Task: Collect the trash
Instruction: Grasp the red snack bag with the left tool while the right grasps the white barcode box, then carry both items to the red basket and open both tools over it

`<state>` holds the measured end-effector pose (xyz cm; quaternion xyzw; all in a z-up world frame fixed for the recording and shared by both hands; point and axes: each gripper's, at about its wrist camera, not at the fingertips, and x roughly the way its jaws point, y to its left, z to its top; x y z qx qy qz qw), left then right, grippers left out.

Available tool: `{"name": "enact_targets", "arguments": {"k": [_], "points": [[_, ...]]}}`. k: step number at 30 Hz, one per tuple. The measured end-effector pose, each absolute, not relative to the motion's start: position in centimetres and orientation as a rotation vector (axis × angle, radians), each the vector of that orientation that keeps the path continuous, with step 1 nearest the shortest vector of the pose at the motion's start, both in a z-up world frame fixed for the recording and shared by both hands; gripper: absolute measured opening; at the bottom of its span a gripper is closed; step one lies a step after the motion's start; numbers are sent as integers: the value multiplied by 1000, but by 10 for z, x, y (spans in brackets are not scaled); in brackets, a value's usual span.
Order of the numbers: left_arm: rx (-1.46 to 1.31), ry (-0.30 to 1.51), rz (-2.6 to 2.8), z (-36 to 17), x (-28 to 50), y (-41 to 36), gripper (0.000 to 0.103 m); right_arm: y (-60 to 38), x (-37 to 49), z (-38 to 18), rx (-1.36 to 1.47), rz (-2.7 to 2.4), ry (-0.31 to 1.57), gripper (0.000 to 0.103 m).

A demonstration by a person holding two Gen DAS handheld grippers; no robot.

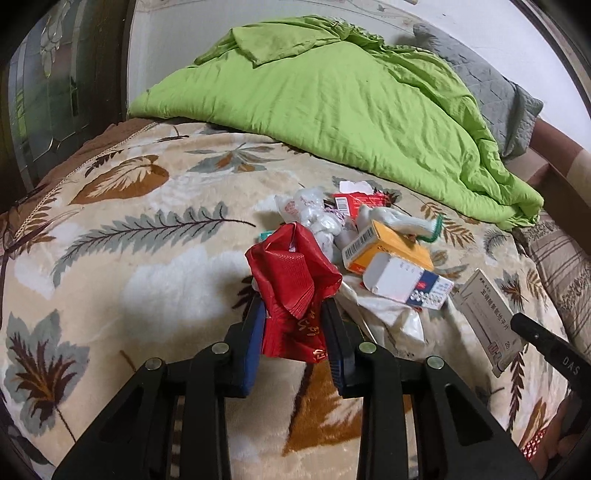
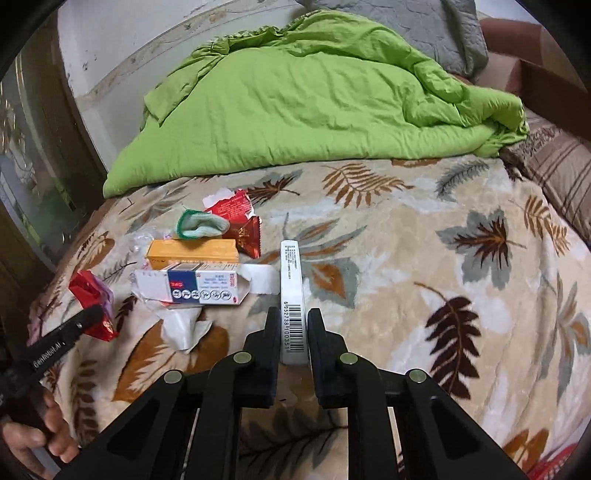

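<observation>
A bed (image 1: 110, 258) with a leaf-patterned beige blanket fills the room. A rumpled green duvet (image 1: 332, 99) lies against a white wall (image 1: 177, 33).

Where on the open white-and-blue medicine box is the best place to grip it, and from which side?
Probably across the long side walls of the white-and-blue medicine box, near its middle, coming down from above. It lies flat on the leaf-print blanket with its torn flap end open, so that end would likely crush. The orange box lies close behind it and a crumpled tissue in front, leaving little room for low fingers.
</observation>
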<state>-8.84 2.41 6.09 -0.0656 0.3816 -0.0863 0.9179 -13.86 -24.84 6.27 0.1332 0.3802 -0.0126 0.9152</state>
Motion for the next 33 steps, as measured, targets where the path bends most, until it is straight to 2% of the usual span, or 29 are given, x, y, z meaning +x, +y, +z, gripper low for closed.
{"name": "enact_targets", "arguments": {"k": [7, 10, 12, 14, 17, 26, 33], "points": [[-104, 781, -182, 60, -94, 19, 30, -247, -129, 49, 275, -17, 875, 18], [-94, 780, -189, 60, -95, 16, 30, -244, -125, 44, 260, -19, 908, 23], [-88, 778, -195, 60, -95, 14, 30, -246, -123, 42, 262, -20, 920, 23], [-83, 774, -200, 60, -96, 12, 30, -246, -123, 43, 260, -22, 916, 17], [-80, 765, -208, 61, -98, 11, 30, -246, -125, 46, 252, -31, 891, 16], [-46, 727, -228, 69, -115, 2, 30, -235, -170, 81, 274, -12, 648, 16], [13, 715, -263, 69, -137, -17, 30, -229, -189, 79, 335, 26, 630, 16]]}}
